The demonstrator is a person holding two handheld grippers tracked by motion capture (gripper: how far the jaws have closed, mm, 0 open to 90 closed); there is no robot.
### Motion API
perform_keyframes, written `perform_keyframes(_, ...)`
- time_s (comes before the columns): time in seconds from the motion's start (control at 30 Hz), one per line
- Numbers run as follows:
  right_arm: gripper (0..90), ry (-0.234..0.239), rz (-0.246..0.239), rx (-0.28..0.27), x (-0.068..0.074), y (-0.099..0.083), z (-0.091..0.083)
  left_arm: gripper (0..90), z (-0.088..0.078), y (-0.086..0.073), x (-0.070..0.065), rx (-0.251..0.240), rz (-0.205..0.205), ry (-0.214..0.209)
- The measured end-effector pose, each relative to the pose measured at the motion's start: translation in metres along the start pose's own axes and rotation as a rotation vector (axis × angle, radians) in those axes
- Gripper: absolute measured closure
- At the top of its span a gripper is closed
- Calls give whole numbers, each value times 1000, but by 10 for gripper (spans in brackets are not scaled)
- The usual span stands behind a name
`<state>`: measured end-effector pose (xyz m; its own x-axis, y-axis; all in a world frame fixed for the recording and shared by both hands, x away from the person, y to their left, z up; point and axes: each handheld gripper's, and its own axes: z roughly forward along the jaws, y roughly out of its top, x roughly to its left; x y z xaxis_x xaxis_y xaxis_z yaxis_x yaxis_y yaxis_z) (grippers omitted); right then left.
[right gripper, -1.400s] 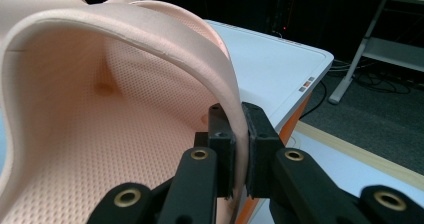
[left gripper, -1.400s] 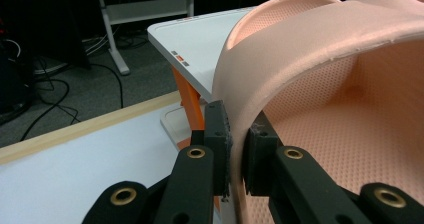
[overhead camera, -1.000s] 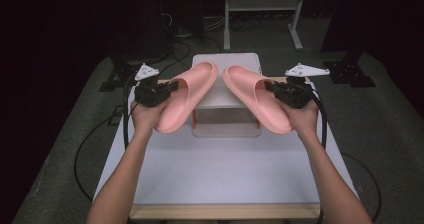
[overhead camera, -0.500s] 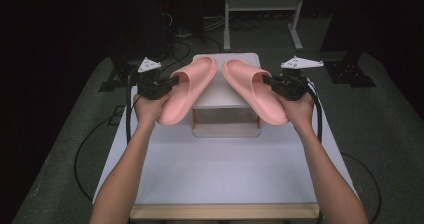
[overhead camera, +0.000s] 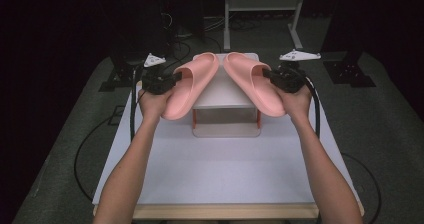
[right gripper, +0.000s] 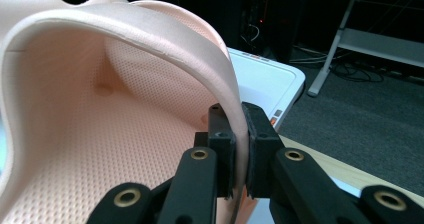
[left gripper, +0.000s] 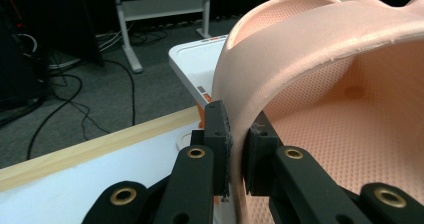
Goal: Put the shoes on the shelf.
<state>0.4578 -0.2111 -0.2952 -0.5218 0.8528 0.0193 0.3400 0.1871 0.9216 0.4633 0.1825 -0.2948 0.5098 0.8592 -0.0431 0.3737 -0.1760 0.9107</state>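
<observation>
Two pink foam slippers are held above a white two-level shoe rack (overhead camera: 225,91) at the table's far middle. The left slipper (overhead camera: 190,86) hangs in my left gripper (overhead camera: 167,81), whose pads clamp the strap's edge (left gripper: 235,109). My right gripper (overhead camera: 272,76) is shut on the strap edge (right gripper: 235,119) of the right slipper (overhead camera: 255,86). Both slippers tilt with toes pointing away and inward, nearly touching over the rack's top shelf. The dotted footbed (left gripper: 350,149) of the left slipper faces the left gripper view; the right slipper's footbed (right gripper: 100,134) faces the right gripper view.
The white table (overhead camera: 225,169) has a wooden front edge (overhead camera: 225,211). The rack has orange side posts (overhead camera: 194,119). Cables (overhead camera: 85,149) trail off the table's left onto the grey floor. A metal stand (overhead camera: 260,4) is behind the table.
Both hands have moved forward and slightly inward, carrying the slippers farther over the rack's top. The grips are unchanged.
</observation>
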Motion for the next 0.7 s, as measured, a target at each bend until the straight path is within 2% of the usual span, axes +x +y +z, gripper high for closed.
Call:
perform_keyframes(0.27, 838, -12, 4, 13, -3, 4, 7, 831, 10, 5, -1, 16, -12, 10)
perform_keyframes(0.47, 838, -30, 10, 19, -6, 7, 13, 831, 17, 11, 0, 26, -3, 27)
perform_keyframes(0.7, 838, -39, 27, 29, -7, 9, 19, 831, 24, 12, -3, 31, -16, 42)
